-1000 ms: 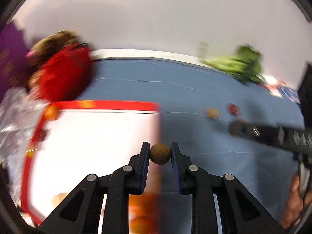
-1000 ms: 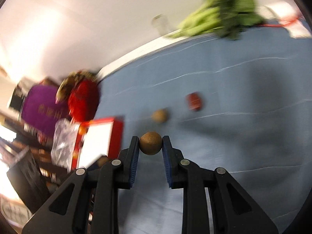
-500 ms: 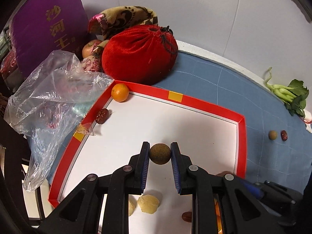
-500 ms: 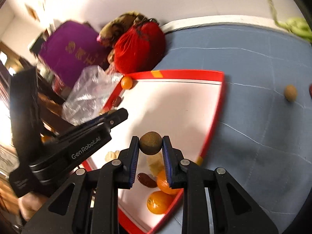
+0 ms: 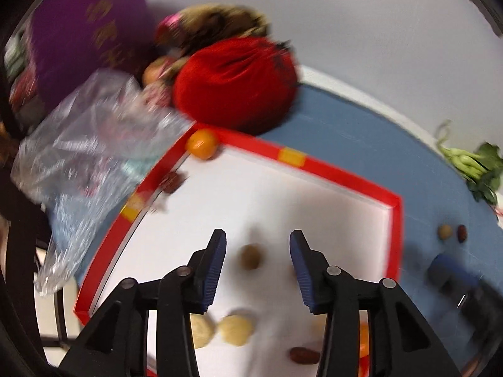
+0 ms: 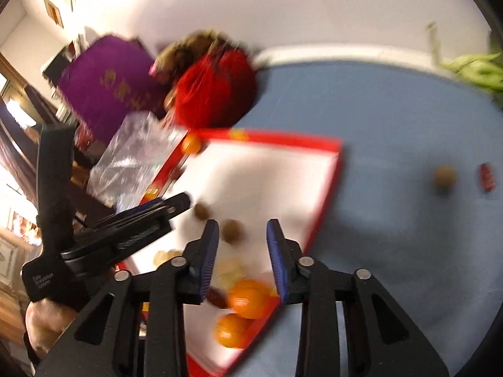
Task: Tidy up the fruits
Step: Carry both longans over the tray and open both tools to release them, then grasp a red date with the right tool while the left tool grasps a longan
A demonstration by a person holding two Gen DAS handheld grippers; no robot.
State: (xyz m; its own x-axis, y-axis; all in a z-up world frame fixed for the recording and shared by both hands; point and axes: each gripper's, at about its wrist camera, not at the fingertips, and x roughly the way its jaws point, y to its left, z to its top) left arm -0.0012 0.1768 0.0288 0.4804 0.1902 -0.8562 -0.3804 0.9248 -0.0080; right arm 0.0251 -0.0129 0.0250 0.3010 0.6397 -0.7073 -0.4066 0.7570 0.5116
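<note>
A red-rimmed white tray (image 5: 339,174) (image 6: 283,139) lies on a blue cloth. My left gripper (image 5: 257,253) is open over it, and a small brown round fruit (image 5: 251,256) sits free between its fingers on the tray floor. My right gripper (image 6: 242,242) is open too, with a second brown fruit (image 6: 232,231) loose between its fingers. In the tray lie oranges (image 6: 248,298), a red date (image 5: 303,355) and pale yellow pieces (image 5: 235,330). One orange (image 5: 202,144) sits in the far corner. A brown fruit (image 6: 444,176) and a red date (image 6: 486,177) lie on the cloth.
A red velvet bag (image 5: 234,83), a purple box (image 5: 91,40) and a clear plastic bag (image 5: 94,160) crowd the tray's far left side. Green leafy vegetables (image 5: 474,165) lie at the cloth's far right. The left gripper's body (image 6: 125,229) shows in the right wrist view.
Both grippers have opened and let go of their brown fruits, which now sit in the tray. Both views are blurred by motion.
</note>
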